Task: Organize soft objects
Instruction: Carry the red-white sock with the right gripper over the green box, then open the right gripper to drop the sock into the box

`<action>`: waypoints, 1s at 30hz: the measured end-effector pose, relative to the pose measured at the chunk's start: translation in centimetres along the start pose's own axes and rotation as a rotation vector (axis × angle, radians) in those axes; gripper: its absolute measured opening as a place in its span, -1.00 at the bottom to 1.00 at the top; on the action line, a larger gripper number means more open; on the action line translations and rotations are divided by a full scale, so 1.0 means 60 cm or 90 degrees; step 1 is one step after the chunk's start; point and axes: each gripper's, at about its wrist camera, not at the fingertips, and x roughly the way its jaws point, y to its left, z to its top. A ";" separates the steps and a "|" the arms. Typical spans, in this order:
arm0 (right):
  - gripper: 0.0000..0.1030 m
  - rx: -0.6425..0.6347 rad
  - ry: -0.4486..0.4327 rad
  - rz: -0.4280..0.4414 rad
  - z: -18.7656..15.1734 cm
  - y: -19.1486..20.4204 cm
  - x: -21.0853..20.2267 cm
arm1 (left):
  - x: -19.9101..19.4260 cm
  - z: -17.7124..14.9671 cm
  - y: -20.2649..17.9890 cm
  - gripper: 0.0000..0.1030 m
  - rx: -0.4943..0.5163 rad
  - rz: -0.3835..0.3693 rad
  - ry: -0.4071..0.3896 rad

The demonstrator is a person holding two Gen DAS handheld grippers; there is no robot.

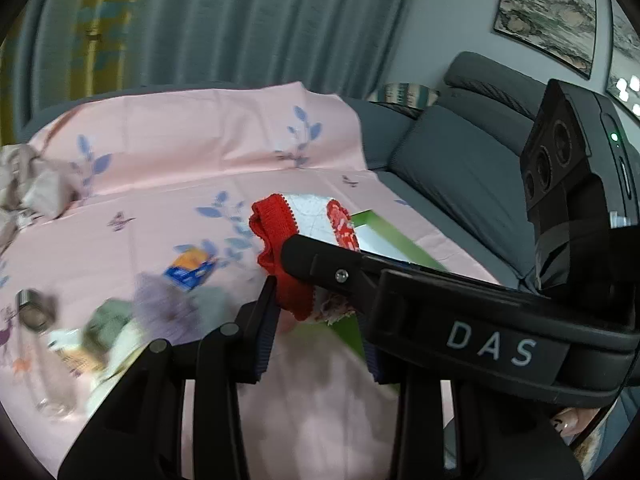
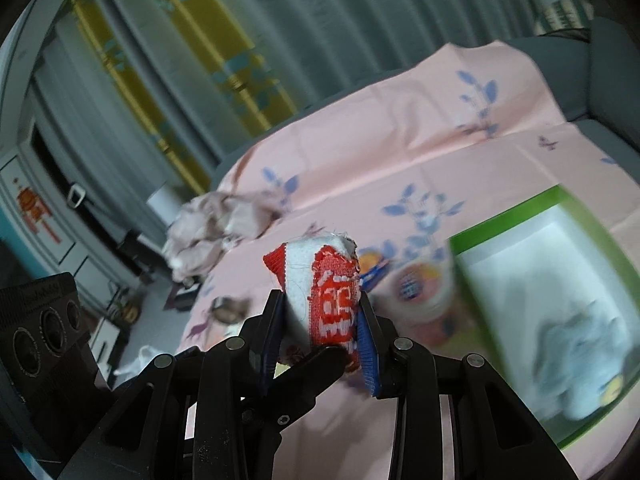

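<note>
The sorting looks partly done. A grey plush toy (image 2: 576,364) already lies inside the green-rimmed box (image 2: 516,208), which sits on the pink sheet (image 1: 180,152) spread over the sofa. Left to deal with, as far as I can judge, are the red and white sock (image 2: 320,288) now in hand, a blurred heap of purple and green cloth (image 1: 160,312) near the front edge of the sheet, and a crumpled beige cloth (image 2: 216,224) farther off. A blue and orange packet (image 1: 190,268) and a clear bottle (image 1: 44,344) lie among them; they look hard, so probably stay out.

The sock is off the sheet, held in the air between both tools. The right gripper (image 2: 320,344) is clamped on its white body and red patterned band, fingers pressing from both sides. The left gripper (image 1: 316,312) is partly hidden by the right tool crossing in front; its near finger touches the red cuff, but I cannot tell whether it is truly closed on it.

The sock is knitted, bunched and folded, with a ribbed red cuff, a white middle and red lettering.
</note>
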 end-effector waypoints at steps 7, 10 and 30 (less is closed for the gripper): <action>-0.29 0.039 -0.038 -0.063 0.035 -0.095 -0.005 | 0.095 0.032 -0.055 -0.32 0.054 -0.031 0.028; -0.29 0.073 -0.044 -0.079 0.036 -0.137 -0.004 | 0.133 0.033 -0.073 -0.32 0.066 -0.048 0.048; -0.29 0.251 -0.012 -0.143 -0.002 -0.314 0.001 | 0.294 -0.004 -0.151 -0.31 0.077 -0.109 0.173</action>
